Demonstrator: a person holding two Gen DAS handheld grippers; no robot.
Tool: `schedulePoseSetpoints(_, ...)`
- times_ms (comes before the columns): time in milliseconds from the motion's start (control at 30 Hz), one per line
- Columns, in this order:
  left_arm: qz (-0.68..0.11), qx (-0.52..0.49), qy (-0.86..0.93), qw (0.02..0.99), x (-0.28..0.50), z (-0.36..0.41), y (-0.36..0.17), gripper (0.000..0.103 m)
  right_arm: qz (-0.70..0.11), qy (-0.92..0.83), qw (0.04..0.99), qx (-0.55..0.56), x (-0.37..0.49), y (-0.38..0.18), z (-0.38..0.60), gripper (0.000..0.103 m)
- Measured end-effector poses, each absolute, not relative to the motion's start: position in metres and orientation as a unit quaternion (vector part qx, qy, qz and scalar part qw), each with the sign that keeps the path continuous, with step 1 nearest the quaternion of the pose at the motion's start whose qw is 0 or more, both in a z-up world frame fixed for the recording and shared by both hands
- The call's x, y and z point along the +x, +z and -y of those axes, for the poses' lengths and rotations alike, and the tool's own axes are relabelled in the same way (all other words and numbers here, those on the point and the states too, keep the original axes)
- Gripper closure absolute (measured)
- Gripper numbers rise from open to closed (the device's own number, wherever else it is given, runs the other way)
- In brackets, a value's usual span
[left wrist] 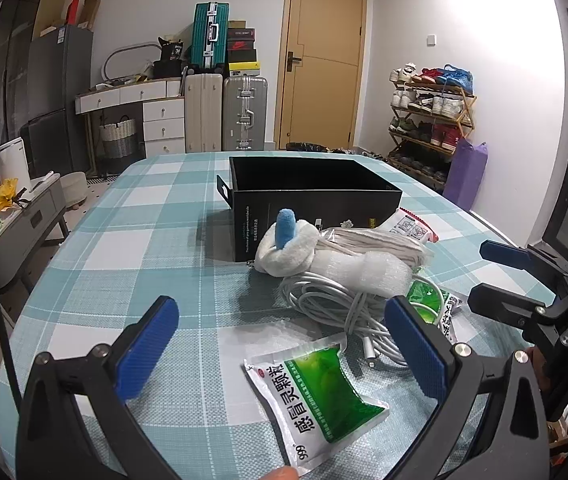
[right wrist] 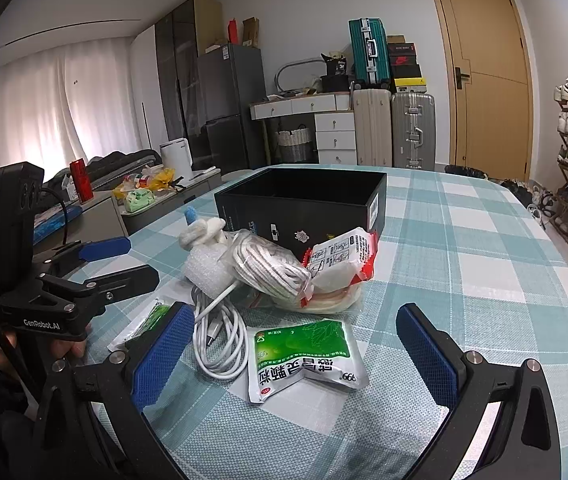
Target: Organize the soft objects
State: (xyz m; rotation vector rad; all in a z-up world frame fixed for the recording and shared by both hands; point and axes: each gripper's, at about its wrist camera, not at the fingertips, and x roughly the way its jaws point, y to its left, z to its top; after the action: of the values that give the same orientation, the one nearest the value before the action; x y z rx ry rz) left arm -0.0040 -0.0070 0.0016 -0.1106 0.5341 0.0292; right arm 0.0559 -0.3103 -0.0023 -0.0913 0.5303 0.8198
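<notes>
A heap of soft things lies on the checked tablecloth before an open black box [left wrist: 312, 196] [right wrist: 304, 204]. It holds a white plush toy with a blue tip [left wrist: 286, 246] [right wrist: 203, 232], a bubble-wrap roll [left wrist: 364, 274], a bagged rope bundle [right wrist: 269, 266], a white cable coil [left wrist: 336, 308] [right wrist: 219, 336] and a red-edged packet [right wrist: 344, 258]. A green sachet [left wrist: 316, 396] lies between my left gripper's jaws [left wrist: 279, 348], which is open and empty. Another green sachet [right wrist: 304, 360] lies between my right gripper's jaws [right wrist: 296, 354], also open and empty.
The right gripper shows in the left wrist view [left wrist: 524, 280], the left one in the right wrist view [right wrist: 95, 268]. Suitcases [left wrist: 223, 112], a door, a shoe rack [left wrist: 432, 120] and a side table [left wrist: 15, 216] stand beyond the table edges.
</notes>
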Motion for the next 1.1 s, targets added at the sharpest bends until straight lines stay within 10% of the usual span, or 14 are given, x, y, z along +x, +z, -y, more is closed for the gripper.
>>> schedulePoseSetpoints(1100,-0.265,-0.051,0.012,0.963,-0.0024,0.0077,0.0009,0.0,-0.257,0.393,0.882,-0.035,0.0595,-0.0031,0.3123,0.0)
